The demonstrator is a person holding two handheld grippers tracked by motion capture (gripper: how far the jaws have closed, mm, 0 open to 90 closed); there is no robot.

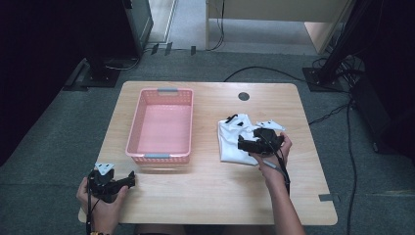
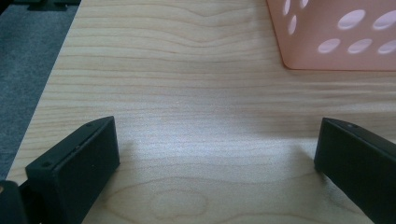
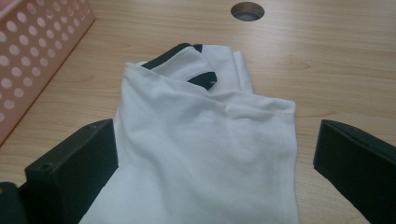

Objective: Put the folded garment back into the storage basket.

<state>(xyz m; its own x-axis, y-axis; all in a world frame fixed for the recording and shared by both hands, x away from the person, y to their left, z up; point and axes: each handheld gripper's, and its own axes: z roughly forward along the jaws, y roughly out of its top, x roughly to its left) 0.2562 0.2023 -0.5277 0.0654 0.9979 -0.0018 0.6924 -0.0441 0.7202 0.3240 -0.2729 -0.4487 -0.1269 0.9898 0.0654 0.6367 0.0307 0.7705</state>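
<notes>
In the high view, the right gripper (image 1: 249, 143) and the hand (image 1: 274, 149) holding it covered the right part of the white garment (image 1: 230, 142), so we could not see how that side lay. In the right gripper view, the garment's near end ran off the bottom edge, and the pink basket (image 3: 32, 51) was cut by the left edge. In the left gripper view, we saw just one corner of the basket; the rest passed beyond the top and right edges. The left gripper's fingers (image 2: 74, 168) were cropped at the bottom.

Pink basket (image 1: 161, 125) on wooden table (image 1: 205, 196)
</notes>
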